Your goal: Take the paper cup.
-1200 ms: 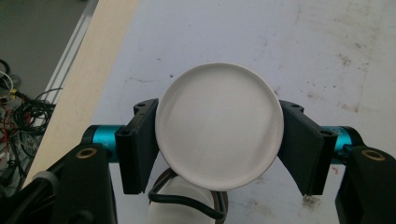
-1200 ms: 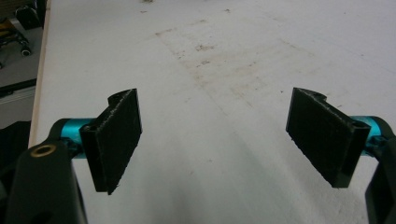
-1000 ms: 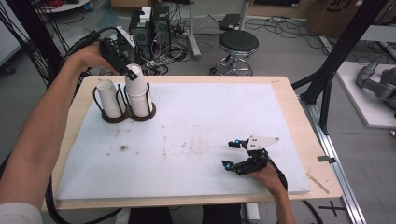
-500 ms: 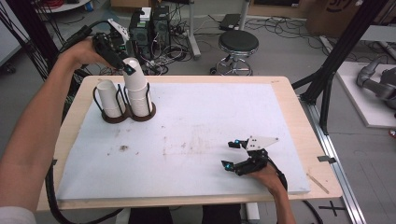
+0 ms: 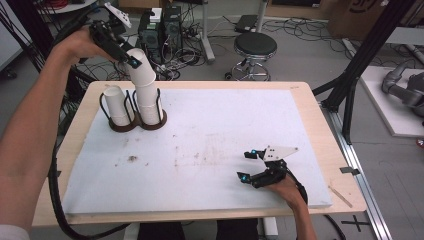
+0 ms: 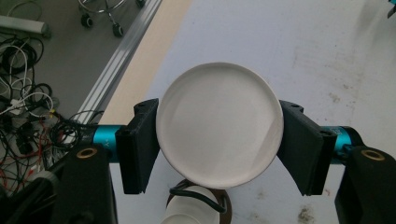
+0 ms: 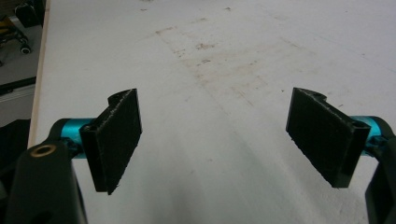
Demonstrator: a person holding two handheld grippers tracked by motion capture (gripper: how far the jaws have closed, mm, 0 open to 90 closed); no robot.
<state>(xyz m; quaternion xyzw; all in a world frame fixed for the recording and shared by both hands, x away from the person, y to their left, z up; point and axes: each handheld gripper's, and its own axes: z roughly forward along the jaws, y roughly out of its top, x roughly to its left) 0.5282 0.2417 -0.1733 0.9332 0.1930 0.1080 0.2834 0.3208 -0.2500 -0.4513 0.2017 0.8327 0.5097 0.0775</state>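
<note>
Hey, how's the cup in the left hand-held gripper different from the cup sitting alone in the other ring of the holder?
The gripped cup is clamped upside down in the left hand-held gripper, tilted, raised above the stack below it. The lone cup sits upright and low in its ring of the holder, with no hand-held gripper on it. The gripped cup stands far higher. Both are plain white paper cups.

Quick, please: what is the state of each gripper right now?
Left gripper: closed on a white paper cup, above the cup holder.
Right gripper: open, holding nothing, low over the white table mat.
</note>
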